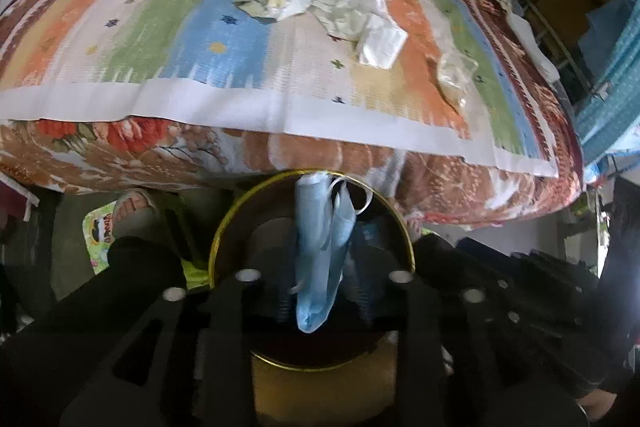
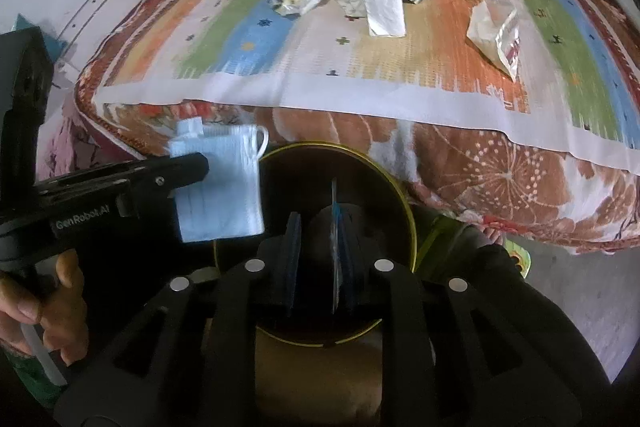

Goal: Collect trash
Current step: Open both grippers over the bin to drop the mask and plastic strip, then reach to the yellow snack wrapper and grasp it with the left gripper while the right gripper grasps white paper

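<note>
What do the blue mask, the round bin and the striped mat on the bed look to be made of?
Mask: soft pleated non-woven fabric, matte, with thin white elastic loops.
Bin: probably metal or hard plastic; its thin yellow-gold rim shines and the inside is dark, so I cannot tell which.
Mat: looks like woven fibre or plastic straw, with a fine grid texture and a plain white border, lying flat and stiff.

"GenRobot.AI" in white on black body of left tongs (image 2: 188,167); other print unreadable

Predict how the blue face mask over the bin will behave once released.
Probably floppy: the face mask hangs limp and creased. Likely light: its thin ear loop dangles free. It should drop into the gold-rimmed bin below.
</note>
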Demonstrator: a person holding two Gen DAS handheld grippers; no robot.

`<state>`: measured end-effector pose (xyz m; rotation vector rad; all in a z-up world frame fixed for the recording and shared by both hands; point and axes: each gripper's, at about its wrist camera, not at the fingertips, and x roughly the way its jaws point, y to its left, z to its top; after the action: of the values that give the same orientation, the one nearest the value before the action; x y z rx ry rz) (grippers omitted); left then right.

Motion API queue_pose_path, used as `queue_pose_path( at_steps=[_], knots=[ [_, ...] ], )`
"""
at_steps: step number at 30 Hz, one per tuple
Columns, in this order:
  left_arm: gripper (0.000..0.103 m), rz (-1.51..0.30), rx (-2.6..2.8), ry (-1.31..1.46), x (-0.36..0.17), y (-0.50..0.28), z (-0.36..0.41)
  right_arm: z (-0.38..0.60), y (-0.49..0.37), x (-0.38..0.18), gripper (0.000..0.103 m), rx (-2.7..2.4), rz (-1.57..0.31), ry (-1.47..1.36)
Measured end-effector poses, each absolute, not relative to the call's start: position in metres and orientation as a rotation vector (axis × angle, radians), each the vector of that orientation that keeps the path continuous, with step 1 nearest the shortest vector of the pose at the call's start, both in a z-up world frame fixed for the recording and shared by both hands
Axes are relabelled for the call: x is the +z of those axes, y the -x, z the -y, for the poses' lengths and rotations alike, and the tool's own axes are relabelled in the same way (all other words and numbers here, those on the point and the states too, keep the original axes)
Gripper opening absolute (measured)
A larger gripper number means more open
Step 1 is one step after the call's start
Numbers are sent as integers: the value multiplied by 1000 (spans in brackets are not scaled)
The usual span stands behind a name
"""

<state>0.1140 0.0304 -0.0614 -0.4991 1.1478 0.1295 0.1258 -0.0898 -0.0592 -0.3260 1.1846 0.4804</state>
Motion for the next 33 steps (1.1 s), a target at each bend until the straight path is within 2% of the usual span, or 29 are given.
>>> queue_pose_path(
  at_steps=[2, 10, 15, 20, 28, 33],
  knots=[
    [33, -1132, 156, 514, -59, -115, -37, 90, -127, -58, 24, 475, -1181, 324],
    [45, -1066, 188, 560, -39, -116, -61, 86, -132, -48, 33, 484, -1149, 336],
    [54, -991, 223, 550, -18, -117, -76, 85, -143, -31, 34, 450, -1085, 314],
    [60, -969, 238, 467, -3, -132, -80, 78, -152, -20, 43, 455, -1047, 343],
    [87, -944, 226, 472, 8, -160, -96, 67, -175, -10, 57, 477, -1006, 362],
    [94, -912, 267, 441, 13, -179, -109, 58, -195, -7, 69, 479, -973, 380]
  ],
)
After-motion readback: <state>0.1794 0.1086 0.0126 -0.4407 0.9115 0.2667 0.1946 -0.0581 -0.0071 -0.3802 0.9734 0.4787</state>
